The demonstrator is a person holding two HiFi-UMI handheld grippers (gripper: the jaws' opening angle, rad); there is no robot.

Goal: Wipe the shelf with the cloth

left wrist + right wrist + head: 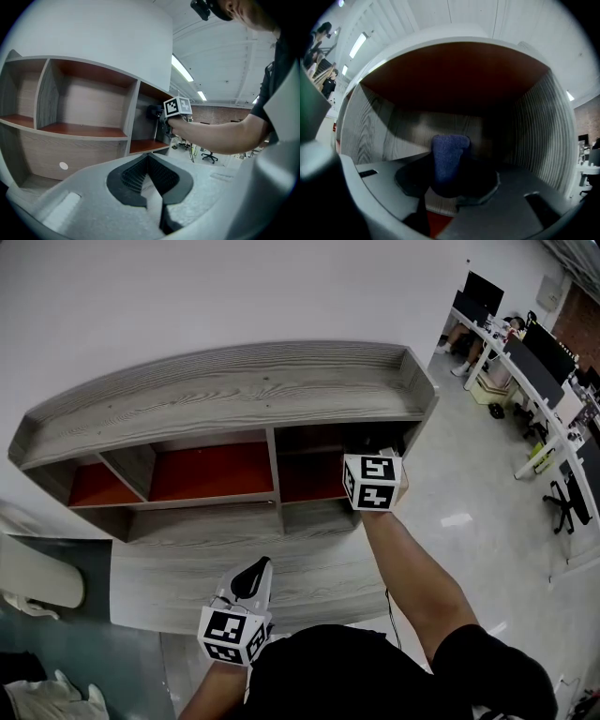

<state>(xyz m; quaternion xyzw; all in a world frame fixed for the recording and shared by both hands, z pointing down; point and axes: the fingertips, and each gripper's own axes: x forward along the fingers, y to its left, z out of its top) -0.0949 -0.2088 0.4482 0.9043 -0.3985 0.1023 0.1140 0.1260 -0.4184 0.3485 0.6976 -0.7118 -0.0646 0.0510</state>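
Right gripper view shows the right tool (pixel 450 180) pinching a dark blue cloth (pixel 450 152), a folded wad of which stands up past the jaw tips. The tool is held inside a compartment of the shelf (pixel 543 136): a grey wood-grain back wall lies ahead of the tool, a grained side wall to its right, a red-brown underside above it, and a strip of red floor is seen just below it. Whether the cloth touches the back wall cannot be told. In the head view that compartment is seen to be the rightmost of the red-floored row, with only the rear of the right tool showing at its mouth. The left tool (pixel 149 158) is held well back from the shelf, below and to the left of the right tool, its jaws pressed together on nothing

The cloth is judged light, soft and limp, with a napped surface that should drag on the grain rather than slide. It is best taken by a bunched fold, as here, with enough left beyond the tips that the panels are met by fabric and not by the jaws; a firm pinch is wanted, since a sideways stroke could pull it free
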